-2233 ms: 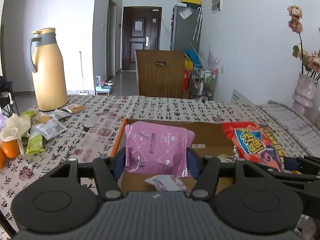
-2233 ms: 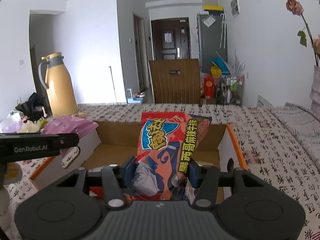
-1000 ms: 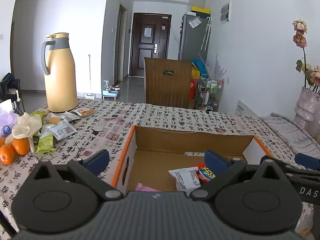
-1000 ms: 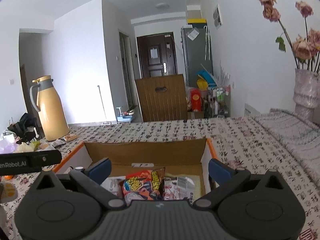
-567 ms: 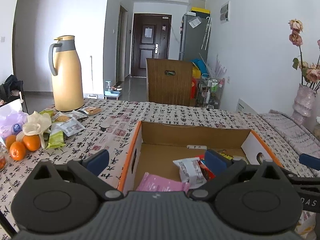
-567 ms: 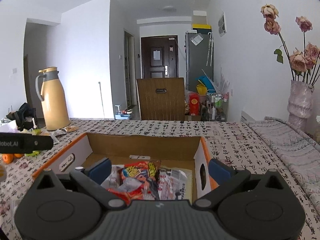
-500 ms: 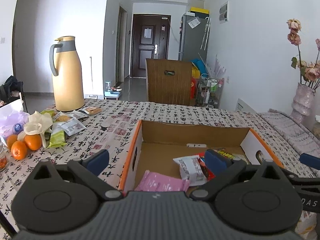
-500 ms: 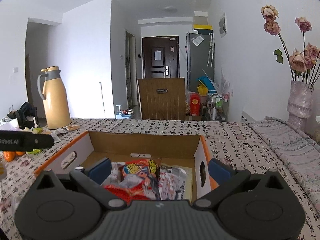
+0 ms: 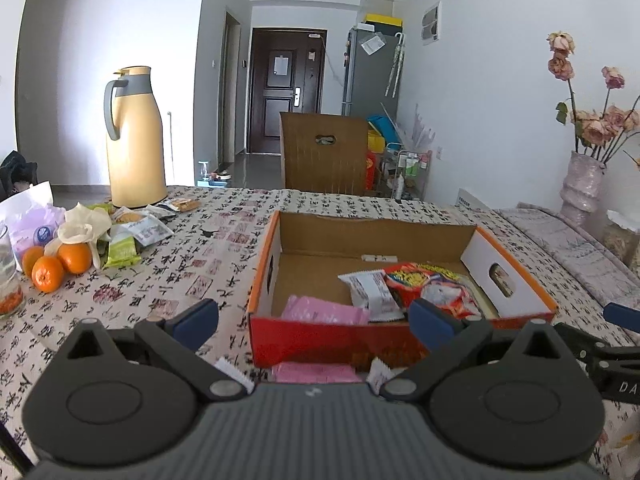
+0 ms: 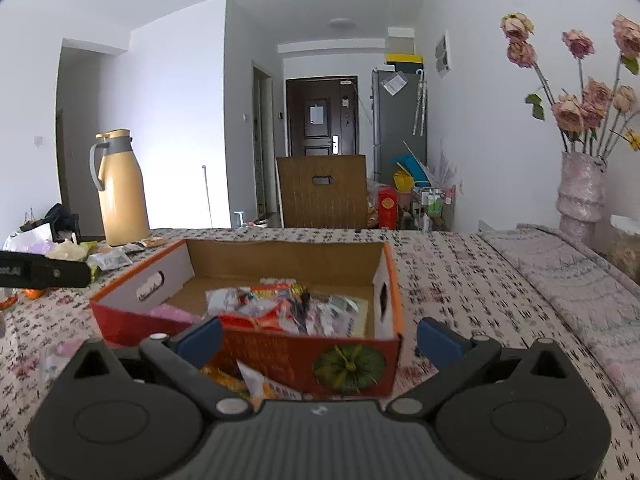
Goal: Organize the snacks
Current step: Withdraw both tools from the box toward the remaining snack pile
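The cardboard box (image 9: 276,264), orange-rimmed with a red front wall, sits on the patterned tablecloth (image 9: 208,248). Inside it lie a pink packet (image 9: 320,310), a white packet (image 9: 370,292) and a red crinkly bag (image 9: 432,284). The left gripper (image 9: 314,320) and the right gripper (image 10: 320,340) are both spread wide and empty, near the box's front.

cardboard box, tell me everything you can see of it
The box is an open, shallow cardboard tray: brown inside, red outside with orange rims, white end walls with oval hand holes, and a green round print on the front. It sits flat on the patterned tablecloth. A pink packet, a white packet and a red bag lie inside.
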Demonstrator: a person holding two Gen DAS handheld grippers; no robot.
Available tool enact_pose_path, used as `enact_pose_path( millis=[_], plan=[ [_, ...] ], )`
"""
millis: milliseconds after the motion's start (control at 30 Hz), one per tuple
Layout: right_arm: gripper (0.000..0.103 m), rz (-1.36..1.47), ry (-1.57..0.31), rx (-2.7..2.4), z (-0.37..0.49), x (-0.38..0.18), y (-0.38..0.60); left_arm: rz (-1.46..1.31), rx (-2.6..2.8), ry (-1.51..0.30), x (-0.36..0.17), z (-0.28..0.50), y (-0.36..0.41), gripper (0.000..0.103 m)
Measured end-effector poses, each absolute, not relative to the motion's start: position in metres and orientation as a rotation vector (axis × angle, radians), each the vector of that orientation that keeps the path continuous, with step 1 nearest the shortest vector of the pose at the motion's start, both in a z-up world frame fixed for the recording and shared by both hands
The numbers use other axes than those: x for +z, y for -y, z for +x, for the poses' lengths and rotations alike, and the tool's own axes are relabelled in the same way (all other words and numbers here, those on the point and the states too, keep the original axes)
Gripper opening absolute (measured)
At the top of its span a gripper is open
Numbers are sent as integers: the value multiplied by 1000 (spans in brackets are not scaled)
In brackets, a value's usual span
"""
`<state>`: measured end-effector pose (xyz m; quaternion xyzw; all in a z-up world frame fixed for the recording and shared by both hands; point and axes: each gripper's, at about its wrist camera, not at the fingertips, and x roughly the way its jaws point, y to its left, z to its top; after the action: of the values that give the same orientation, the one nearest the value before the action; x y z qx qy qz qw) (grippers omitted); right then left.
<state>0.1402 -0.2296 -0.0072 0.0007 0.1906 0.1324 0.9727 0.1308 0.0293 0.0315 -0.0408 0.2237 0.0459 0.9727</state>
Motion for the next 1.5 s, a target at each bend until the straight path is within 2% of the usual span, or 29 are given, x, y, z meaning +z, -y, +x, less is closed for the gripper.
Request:
enact_pose_path(
  millis=[733,1267,1333,1500],
  plan=[
    [103,-7,-424,216,81,-40,260,-54,125,-499,-18,71,-52,103],
    [103,-15,-500,189,80,-53,248,-77,90,-508,-23,73,-52,103],
    [99,-12,-522,186,85,-54,244,-77,87,-512,-24,75,-50,103],
    [74,5,-591,178,101,-59,232,-72,80,-515,-25,75,-47,103]
  ],
)
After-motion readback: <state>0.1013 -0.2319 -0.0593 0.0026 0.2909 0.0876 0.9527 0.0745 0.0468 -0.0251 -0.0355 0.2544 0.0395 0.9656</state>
